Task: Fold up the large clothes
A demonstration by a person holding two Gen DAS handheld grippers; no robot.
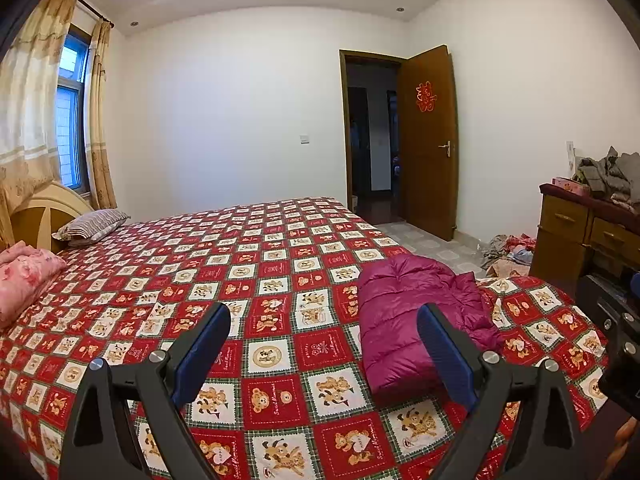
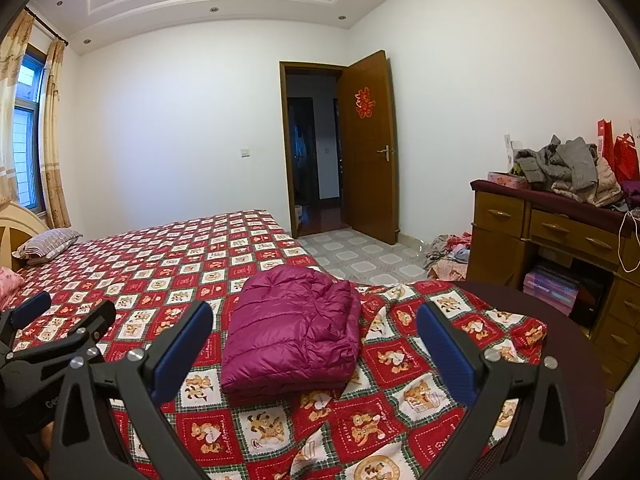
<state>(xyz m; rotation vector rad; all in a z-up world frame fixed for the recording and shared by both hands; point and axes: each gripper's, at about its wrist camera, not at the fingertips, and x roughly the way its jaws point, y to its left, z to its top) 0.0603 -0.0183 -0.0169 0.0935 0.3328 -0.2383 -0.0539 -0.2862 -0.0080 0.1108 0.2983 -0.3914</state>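
Hovering level over the bedspread (image 1: 280,360) — both grippers (image 1: 324,344) (image 2: 314,344), jaws spread, empty.

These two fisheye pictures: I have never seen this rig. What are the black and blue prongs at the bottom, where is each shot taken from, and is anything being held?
There is no robot here. A person holds a hand-held gripper in each hand, and each carries a camera looking forward along its two blue-padded fingers. One picture looks out from the left gripper, the other from the right gripper. In the right view, the left gripper also shows at the left edge. Both point over a bed with a red bear-patterned cover. On it lies a magenta puffer jacket, already folded into a compact bundle. Both sets of jaws stand wide open and hold nothing.
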